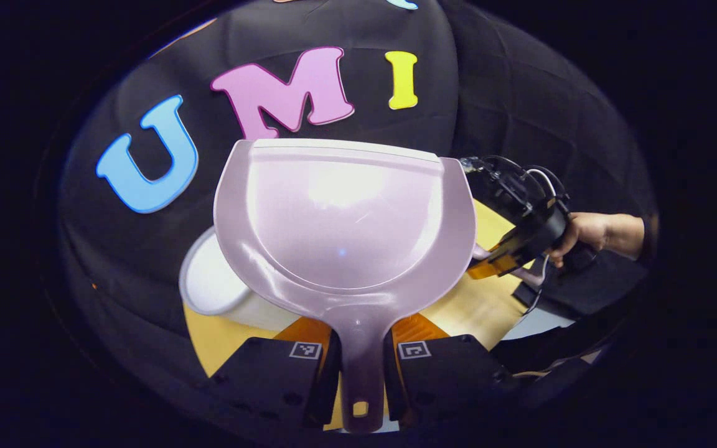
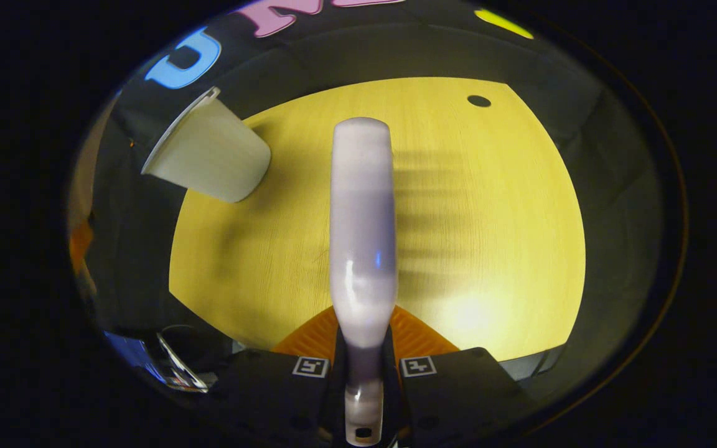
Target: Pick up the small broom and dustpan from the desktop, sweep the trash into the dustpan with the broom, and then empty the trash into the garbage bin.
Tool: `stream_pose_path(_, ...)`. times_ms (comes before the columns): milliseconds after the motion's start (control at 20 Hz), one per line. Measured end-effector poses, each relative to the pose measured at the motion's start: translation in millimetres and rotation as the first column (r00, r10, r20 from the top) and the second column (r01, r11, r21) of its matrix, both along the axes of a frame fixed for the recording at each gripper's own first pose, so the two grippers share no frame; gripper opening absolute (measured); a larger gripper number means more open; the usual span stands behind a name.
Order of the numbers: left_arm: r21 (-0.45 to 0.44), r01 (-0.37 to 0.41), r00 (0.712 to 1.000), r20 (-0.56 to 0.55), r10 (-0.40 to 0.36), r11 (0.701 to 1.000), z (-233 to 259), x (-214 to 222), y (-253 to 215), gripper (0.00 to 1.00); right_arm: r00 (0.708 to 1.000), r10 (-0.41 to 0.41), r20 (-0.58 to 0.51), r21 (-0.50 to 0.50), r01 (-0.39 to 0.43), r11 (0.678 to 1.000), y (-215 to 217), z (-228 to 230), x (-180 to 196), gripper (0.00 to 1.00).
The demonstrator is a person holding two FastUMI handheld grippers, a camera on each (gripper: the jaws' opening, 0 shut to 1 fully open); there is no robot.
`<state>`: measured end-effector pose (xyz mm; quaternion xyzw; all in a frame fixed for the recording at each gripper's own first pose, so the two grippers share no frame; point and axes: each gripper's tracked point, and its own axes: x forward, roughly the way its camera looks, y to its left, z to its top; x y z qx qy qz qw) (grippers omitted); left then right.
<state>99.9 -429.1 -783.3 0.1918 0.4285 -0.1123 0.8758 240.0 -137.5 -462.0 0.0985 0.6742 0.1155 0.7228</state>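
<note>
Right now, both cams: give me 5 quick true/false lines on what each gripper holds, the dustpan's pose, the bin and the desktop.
1. The left gripper is shut on the dustpan by its handle. True.
2. The dustpan lies flat on the desktop. False: it is lifted, its pan raised in front of the booth wall.
3. The right gripper is open and holds nothing. False: it is shut on the broom handle.
4. The garbage bin stands at the desktop's edge. True.
5. Trash is strewn over the desktop in the right gripper view. False: no trash shows there, just one dark round spot.
</note>
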Motion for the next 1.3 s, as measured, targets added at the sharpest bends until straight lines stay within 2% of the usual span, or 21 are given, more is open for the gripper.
stream_pose_path(150, -0.131, -0.182, 0.979, -0.115, 0.167, 0.975, -79.9, -11.0, -27.2, 0.28, 0.999, 0.019, -0.043, -0.077, -0.022, 0.997, -12.0, -13.3, -13.1, 0.28)
stream_pose_path(300, -0.173, -0.330, 0.926, -0.253, 0.282, 0.928, -128.6, -12.8, -33.6, 0.29, 0.996, 0.043, -0.083, -0.116, -0.052, 0.992, -8.1, -28.6, -19.0, 0.28)
stream_pose_path(450, -0.149, -0.408, 0.887, -0.296, 0.353, 0.901, -135.7, -5.3, -21.1, 0.29, 0.993, 0.022, -0.115, -0.106, -0.034, 0.994, -4.4, -33.9, -17.2, 0.28)
stream_pose_path(650, -0.180, -0.507, 0.835, -0.343, 0.429, 0.843, -118.1, 13.8, -16.2, 0.29, 0.985, 0.060, -0.161, -0.103, -0.077, 0.992, -11.7, -23.3, -14.8, 0.28)
stream_pose_path(750, -0.185, -0.542, 0.811, -0.371, 0.453, 0.820, -121.4, 13.2, -15.6, 0.29, 0.985, 0.068, -0.160, -0.106, -0.086, 0.991, -14.7, -17.4, -11.9, 0.28)
stream_pose_path(950, -0.111, -0.575, 0.770, -0.407, 0.491, 0.810, -126.7, 5.4, -15.5, 0.29, 0.981, 0.047, -0.189, -0.141, -0.075, 0.987, -22.3, -11.4, -5.5, 0.28)
stream_pose_path(1100, -0.105, -0.608, 0.734, -0.453, 0.506, 0.787, -129.1, 1.7, -18.5, 0.29, 0.973, 0.021, -0.228, -0.127, -0.051, 0.991, -14.9, -10.8, -5.9, 0.28)
stream_pose_path(1200, -0.119, -0.619, 0.724, -0.469, 0.505, 0.776, -125.5, 6.8, -16.5, 0.28, 0.964, 0.018, -0.267, -0.117, -0.051, 0.992, -12.9, -12.6, -11.1, 0.28)
stream_pose_path(1300, -0.116, -0.612, 0.725, -0.476, 0.497, 0.782, -127.4, 4.0, -17.2, 0.29, 0.956, 0.004, -0.294, -0.112, -0.039, 0.993, -13.2, -12.5, -8.8, 0.28)
